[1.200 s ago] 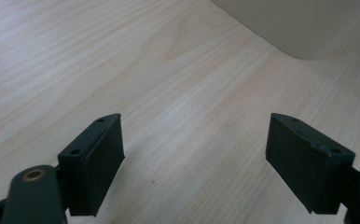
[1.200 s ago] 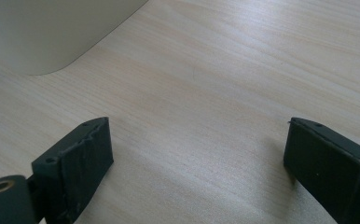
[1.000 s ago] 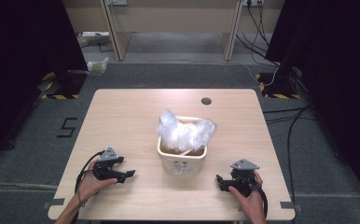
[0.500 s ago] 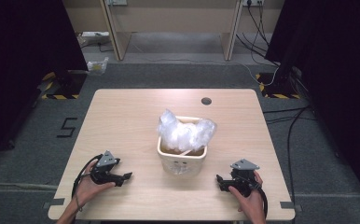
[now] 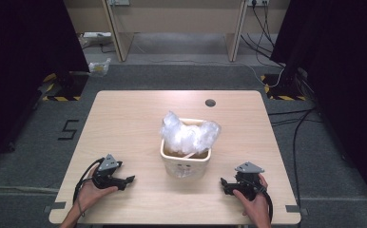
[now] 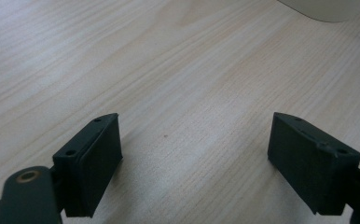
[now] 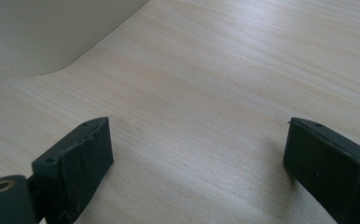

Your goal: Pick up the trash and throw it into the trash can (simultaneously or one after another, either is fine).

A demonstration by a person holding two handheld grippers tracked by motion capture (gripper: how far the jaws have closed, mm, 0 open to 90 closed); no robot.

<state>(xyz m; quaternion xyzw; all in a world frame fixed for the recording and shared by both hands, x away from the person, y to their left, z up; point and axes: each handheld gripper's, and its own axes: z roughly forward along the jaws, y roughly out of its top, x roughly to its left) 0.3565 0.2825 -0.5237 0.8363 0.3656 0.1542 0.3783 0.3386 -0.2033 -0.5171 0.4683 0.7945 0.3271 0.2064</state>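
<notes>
A cream bin (image 5: 186,164) stands near the front middle of the wooden table (image 5: 134,123), with a crumpled clear plastic bag (image 5: 188,133) bulging out of its top. My left gripper (image 5: 128,180) rests on the table to the bin's left, held by a hand, open with nothing between its jaws (image 6: 194,158). My right gripper (image 5: 223,185) rests to the bin's right, also open and empty (image 7: 201,163). The bin's pale wall (image 7: 52,32) shows at the upper left of the right gripper view, and its base (image 6: 332,9) at the top right of the left gripper view.
A dark round cable hole (image 5: 210,102) sits near the table's far edge. Cables (image 5: 295,128) run over the grey floor at the right. A small clear item (image 5: 99,66) lies on the floor beyond the table, near wooden desk legs (image 5: 117,33).
My left gripper has slid slightly back toward the front edge and turned a little. The right gripper and the bin have stayed still.
</notes>
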